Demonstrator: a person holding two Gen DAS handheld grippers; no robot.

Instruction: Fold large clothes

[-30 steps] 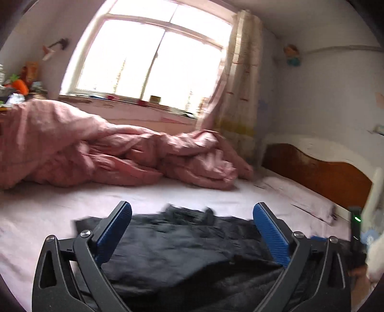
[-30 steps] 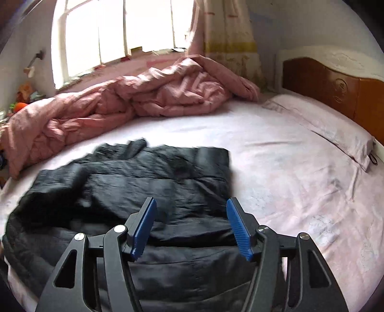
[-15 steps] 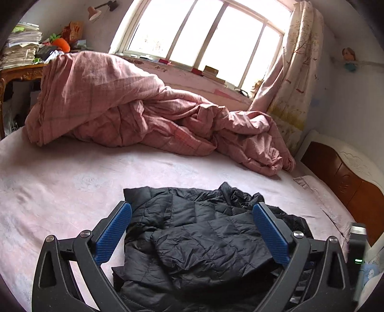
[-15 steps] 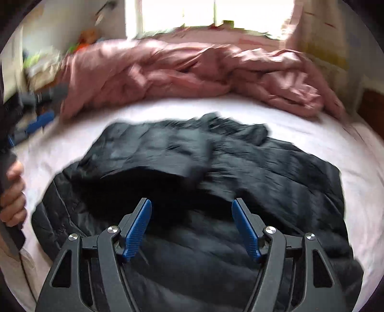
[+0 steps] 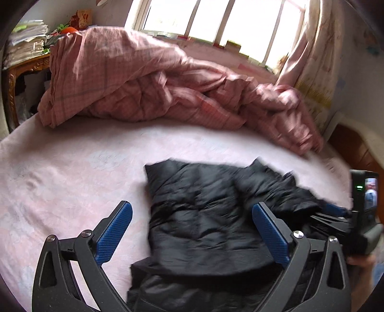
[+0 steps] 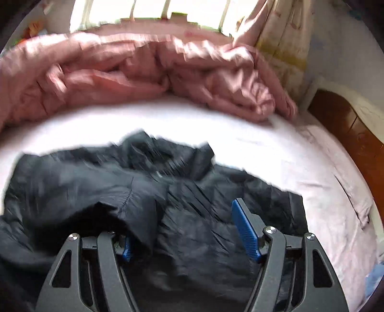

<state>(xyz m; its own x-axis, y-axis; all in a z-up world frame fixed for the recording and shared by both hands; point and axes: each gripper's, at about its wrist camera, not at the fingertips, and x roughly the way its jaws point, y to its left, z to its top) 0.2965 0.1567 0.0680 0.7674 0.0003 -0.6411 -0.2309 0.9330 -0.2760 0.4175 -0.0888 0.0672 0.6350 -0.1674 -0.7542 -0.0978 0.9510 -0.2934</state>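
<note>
A black puffer jacket [image 5: 206, 216] lies crumpled on the pink bed sheet [image 5: 72, 172]. My left gripper [image 5: 192, 230] hovers open over the jacket's left edge: its left pad is above bare sheet and its right pad above the jacket. The right gripper [image 5: 333, 213] shows low on the jacket at the right edge of the left wrist view. In the right wrist view the jacket [image 6: 204, 228] fills the foreground. My right gripper [image 6: 186, 237] is wide open and down in the fabric, with a raised fold draped over its left finger [image 6: 126, 247].
A rumpled pink quilt [image 5: 148, 81] is heaped along the far side of the bed under the window [image 5: 216, 21]. A wooden headboard [image 6: 345, 120] stands at the right. A desk with stacked papers [image 5: 26, 38] is at the far left. A hand [image 5: 360, 261] holds the right device.
Both views have tilted down toward the jacket. The left gripper shifted to the jacket's left edge. The right gripper swept across and sank into the fabric, and a fold now covers its left finger.
</note>
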